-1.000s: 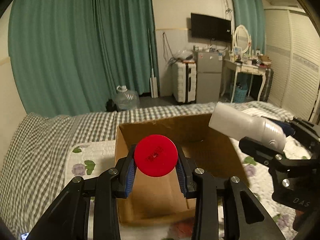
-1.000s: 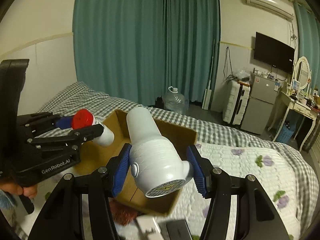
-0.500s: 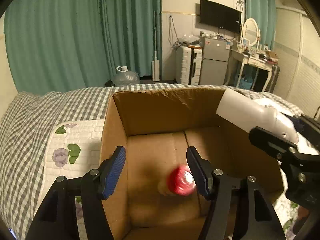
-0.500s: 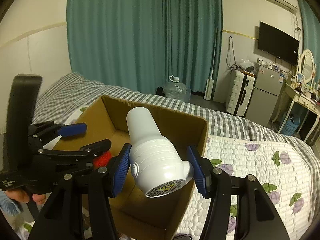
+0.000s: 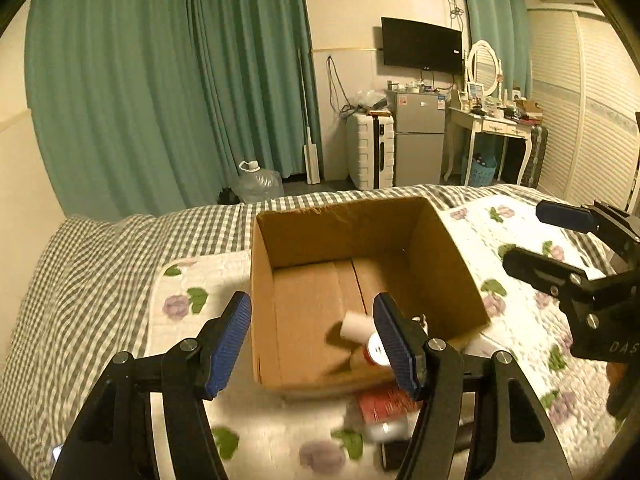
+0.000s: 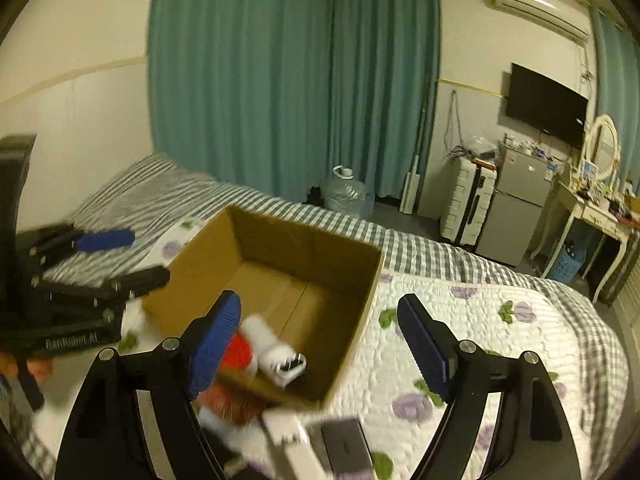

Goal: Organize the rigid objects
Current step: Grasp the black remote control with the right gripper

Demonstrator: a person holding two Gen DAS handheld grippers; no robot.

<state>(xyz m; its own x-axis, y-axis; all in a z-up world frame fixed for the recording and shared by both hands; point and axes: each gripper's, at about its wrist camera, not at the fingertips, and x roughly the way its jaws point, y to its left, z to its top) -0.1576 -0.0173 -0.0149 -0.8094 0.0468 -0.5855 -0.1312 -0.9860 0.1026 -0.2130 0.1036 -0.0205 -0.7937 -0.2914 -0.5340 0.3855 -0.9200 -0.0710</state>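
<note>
Cardboard box (image 6: 362, 276) holds the red-capped bottle (image 6: 240, 350) and white bottle (image 6: 276, 346). Both the left gripper (image 5: 312, 344) and right gripper (image 6: 320, 344) are spread, holding nothing. Remaining items lie just outside the box's near wall, directly below the right gripper, so that one looks nearer.

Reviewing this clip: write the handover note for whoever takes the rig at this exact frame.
Left gripper: open, holding nothing.
Right gripper: open, holding nothing.
Cardboard box sits on the bed; inside lie the red-capped bottle and the white bottle.
Done: both bottles are in the box.
Left: blurred items on the quilt in front of the box, including a dark flat object, look unsorted.
</note>
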